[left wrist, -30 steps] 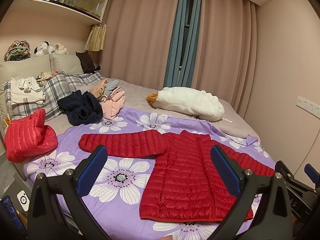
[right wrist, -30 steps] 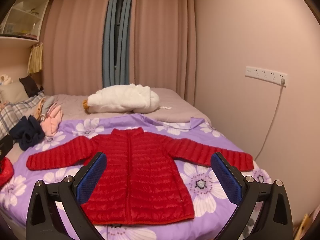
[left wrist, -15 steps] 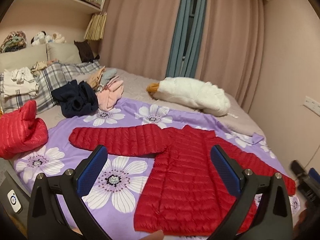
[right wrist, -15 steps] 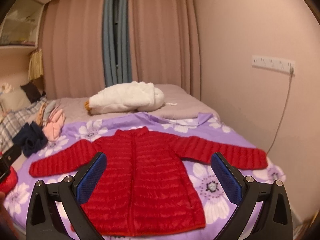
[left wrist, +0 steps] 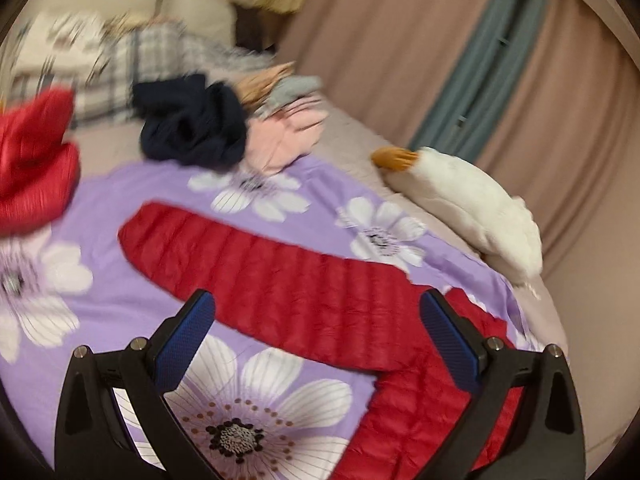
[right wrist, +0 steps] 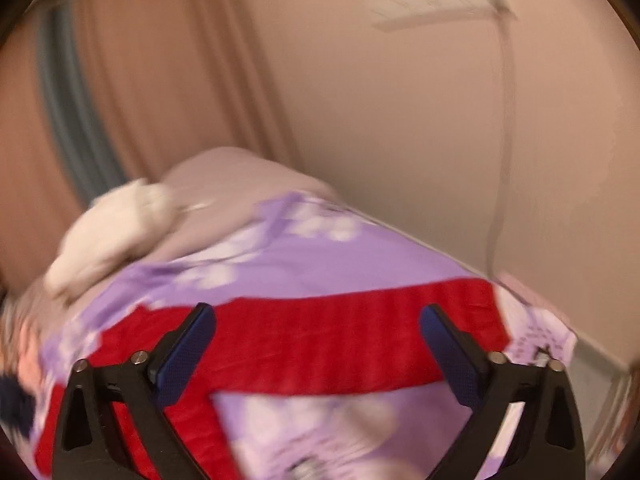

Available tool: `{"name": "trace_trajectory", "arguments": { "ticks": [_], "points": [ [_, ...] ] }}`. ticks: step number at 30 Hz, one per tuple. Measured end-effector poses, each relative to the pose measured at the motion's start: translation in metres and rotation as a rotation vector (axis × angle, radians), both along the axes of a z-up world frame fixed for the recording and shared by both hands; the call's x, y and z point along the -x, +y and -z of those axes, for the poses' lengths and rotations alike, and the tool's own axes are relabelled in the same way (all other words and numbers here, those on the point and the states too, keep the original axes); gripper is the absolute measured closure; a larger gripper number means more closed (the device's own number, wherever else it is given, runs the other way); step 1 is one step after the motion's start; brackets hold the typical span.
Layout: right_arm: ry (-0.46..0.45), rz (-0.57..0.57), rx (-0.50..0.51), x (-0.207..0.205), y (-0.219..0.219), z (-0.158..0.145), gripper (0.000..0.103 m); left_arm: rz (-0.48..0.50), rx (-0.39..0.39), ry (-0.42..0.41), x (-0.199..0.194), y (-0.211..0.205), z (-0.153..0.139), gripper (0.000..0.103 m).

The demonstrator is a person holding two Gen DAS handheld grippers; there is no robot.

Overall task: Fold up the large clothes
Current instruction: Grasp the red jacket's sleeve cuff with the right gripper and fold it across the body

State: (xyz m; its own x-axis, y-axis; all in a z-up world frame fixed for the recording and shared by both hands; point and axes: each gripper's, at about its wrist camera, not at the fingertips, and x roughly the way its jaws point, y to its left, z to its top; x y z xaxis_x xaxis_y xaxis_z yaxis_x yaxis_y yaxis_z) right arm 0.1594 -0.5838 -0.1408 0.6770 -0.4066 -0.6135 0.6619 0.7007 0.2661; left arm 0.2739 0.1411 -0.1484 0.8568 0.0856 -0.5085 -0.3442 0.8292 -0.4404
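Swung down and closer to the bed since one second ago, and rolled too, so both views lean now and are blurred.

On the left: left gripper [left wrist: 316, 304] spread wide, with nothing between the pads, hanging above one sleeve of the jacket [left wrist: 280, 276]. Not touching it, as far as can be seen. Spread flat on the quilt [left wrist: 120, 312], this red jacket, with the sleeve stretched out toward the left and the body low at the right of this view. Farther back, well apart: a second red garment [left wrist: 32, 168], a dark pile [left wrist: 192, 128] and a white plush [left wrist: 460, 208].

On the right: right gripper [right wrist: 316, 314] also released, with jaws that have just been closing a little. Only seen over the other sleeve [right wrist: 340, 332], which runs across behind the pads; not pressed by them, nothing held. Ends near the bed edge beside the wall, this sleeve.

Judged as the approach to the first fold, with no part of the jacket folded yet. Next, probably: go lower on each side, nearer to the cuff, and pinch the sleeve only, without taking the quilt under it. Then lift a little and carry both sleeves inward over the body. Needs slower hands for a clean pinch on such puffy, slippery cloth.
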Motion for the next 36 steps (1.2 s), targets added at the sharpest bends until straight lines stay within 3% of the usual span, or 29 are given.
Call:
{"name": "trace_trajectory", "arguments": {
  "ticks": [2, 5, 10, 12, 16, 19, 25, 29, 33, 36],
  "points": [
    [0.074, 0.088, -0.032, 0.006, -0.032, 0.025, 0.022, -0.028, 0.056, 0.047, -0.004, 0.012, 0.021, 0.001],
    [0.118, 0.123, -0.134, 0.016, -0.06, 0.059, 0.024, -0.046, 0.094, 0.108, -0.005, 0.023, 0.046, 0.001],
    [0.131, 0.153, -0.359, 0.031, -0.083, 0.127, 0.06, -0.052, 0.065, 0.152, 0.0, 0.025, 0.063, 0.001],
    [0.1, 0.169, -0.356, 0.032, -0.078, 0.122, 0.064, -0.037, 0.063, 0.162, 0.0, 0.022, 0.064, 0.001],
    [0.086, 0.177, -0.346, 0.029, -0.069, 0.098, 0.09, -0.031, 0.022, 0.138, 0.002, 0.02, 0.059, 0.001],
    [0.076, 0.136, -0.253, 0.017, -0.046, 0.061, 0.093, -0.025, -0.015, 0.141, 0.0, 0.018, 0.055, 0.001],
    [-0.041, -0.095, -0.118, -0.033, 0.04, -0.026, 0.098, -0.03, -0.073, 0.135, 0.001, 0.025, 0.053, 0.001],
    [-0.099, -0.335, -0.011, -0.096, 0.149, -0.078, 0.098, -0.05, -0.038, 0.139, 0.007, 0.04, 0.057, 0.001],
    [-0.063, -0.439, 0.095, -0.133, 0.226, -0.081, 0.098, -0.041, -0.053, 0.165, 0.011, 0.044, 0.061, 0.001],
    [-0.041, -0.454, 0.014, -0.131, 0.218, -0.05, 0.098, -0.018, -0.09, 0.17, 0.012, 0.041, 0.063, 0.001]
  ]
}}
